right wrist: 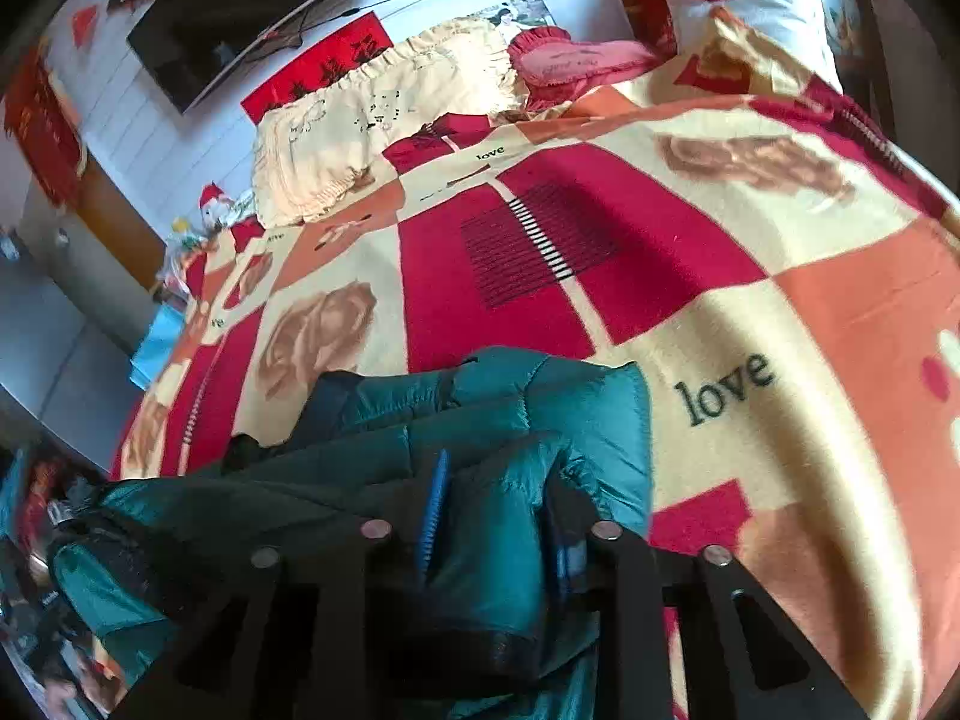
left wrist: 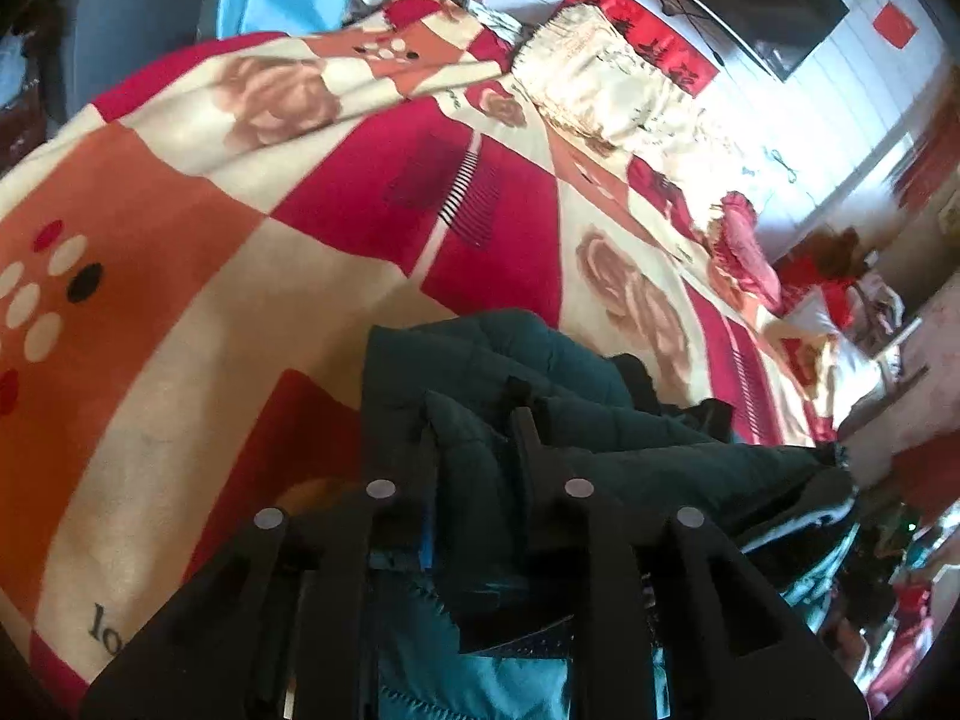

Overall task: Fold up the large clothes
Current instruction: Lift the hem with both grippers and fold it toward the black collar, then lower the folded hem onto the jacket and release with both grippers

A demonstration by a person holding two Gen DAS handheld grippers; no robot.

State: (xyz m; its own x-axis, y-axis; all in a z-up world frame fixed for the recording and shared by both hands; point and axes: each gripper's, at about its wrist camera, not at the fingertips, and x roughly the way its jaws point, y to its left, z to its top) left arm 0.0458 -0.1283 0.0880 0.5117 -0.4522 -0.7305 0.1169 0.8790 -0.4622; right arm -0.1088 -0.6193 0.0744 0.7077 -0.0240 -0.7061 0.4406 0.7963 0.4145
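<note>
A dark teal quilted puffer jacket [left wrist: 540, 372] hangs bunched over the near edge of a bed. My left gripper [left wrist: 474, 426] is shut on a thick fold of the jacket, which bulges between its black fingers [left wrist: 528, 426]. In the right wrist view the same jacket [right wrist: 540, 408] looks brighter teal. My right gripper [right wrist: 498, 492] is shut on another fold of it, its blue-padded fingers [right wrist: 435, 504] pressing the fabric from both sides. The jacket stretches between the two grippers and its far end lies on the blanket.
The bed is covered by a red, orange and cream blanket [right wrist: 720, 300] with rose prints and the word "love". A cream frilled pillow [right wrist: 384, 114] and a pink heart cushion [right wrist: 570, 60] lie at the far side. A dark TV [right wrist: 240, 6] hangs on the wall. Clutter [left wrist: 888, 570] sits below at the right.
</note>
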